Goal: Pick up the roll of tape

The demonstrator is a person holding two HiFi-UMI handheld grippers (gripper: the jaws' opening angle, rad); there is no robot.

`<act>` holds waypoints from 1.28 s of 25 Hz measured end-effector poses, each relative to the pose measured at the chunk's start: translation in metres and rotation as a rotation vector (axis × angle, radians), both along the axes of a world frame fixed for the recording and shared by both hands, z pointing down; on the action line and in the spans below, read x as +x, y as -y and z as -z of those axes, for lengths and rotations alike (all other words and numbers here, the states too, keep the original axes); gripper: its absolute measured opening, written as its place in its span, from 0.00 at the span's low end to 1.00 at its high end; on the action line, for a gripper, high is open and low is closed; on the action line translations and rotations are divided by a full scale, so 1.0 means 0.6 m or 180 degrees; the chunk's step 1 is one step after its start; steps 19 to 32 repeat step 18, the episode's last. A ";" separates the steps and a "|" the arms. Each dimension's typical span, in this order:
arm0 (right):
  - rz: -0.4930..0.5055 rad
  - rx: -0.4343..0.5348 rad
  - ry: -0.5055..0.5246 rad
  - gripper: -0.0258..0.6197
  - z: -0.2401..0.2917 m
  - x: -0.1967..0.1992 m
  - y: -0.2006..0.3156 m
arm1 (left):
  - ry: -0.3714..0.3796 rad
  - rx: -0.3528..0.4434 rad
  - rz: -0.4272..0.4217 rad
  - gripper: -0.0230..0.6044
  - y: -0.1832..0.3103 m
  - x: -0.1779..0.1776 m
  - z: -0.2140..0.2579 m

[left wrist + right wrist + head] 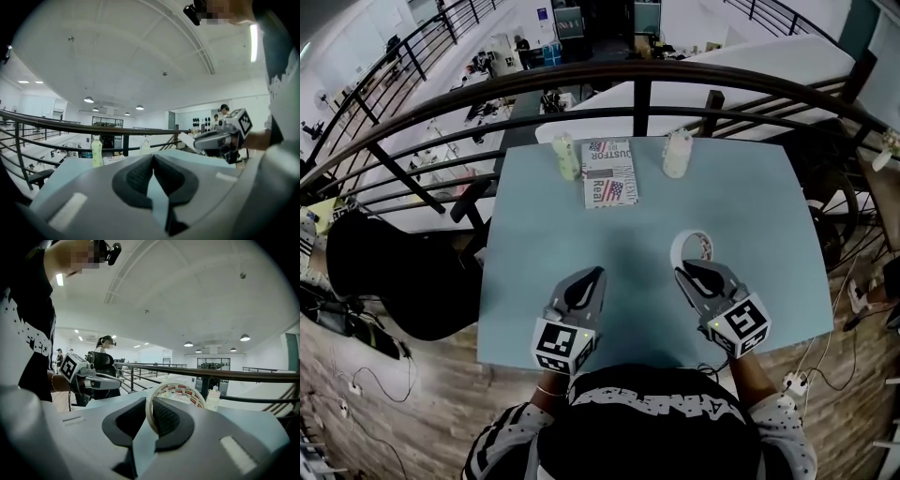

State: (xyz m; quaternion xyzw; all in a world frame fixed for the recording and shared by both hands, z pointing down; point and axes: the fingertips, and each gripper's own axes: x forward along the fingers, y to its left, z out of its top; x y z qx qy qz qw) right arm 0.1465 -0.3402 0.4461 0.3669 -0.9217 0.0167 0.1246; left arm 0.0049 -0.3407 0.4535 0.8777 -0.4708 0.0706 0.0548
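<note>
Right gripper view shows the right gripper [151,404] pinching the wall of the roll of tape [182,391], one pad inside the ring and one outside. The roll stands on edge over the table's [750,206] near right part; whether it is clear of the surface cannot be told. It is a pale ring with red print, likely light, stiff and smooth-sided, so the wall suits a firm pinch. The left gripper [592,278] is closed and empty.

Magazine [609,174] — "DUSTOR" along its top, "Real" lower down
</note>
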 end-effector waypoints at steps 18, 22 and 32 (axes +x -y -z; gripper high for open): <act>-0.0006 -0.0027 -0.0014 0.12 -0.009 -0.001 0.019 | -0.0011 0.0004 0.0021 0.04 0.018 -0.004 -0.006; -0.0006 -0.0027 -0.0014 0.12 -0.009 -0.001 0.019 | -0.0011 0.0004 0.0021 0.04 0.018 -0.004 -0.006; -0.0006 -0.0027 -0.0014 0.12 -0.009 -0.001 0.019 | -0.0011 0.0004 0.0021 0.04 0.018 -0.004 -0.006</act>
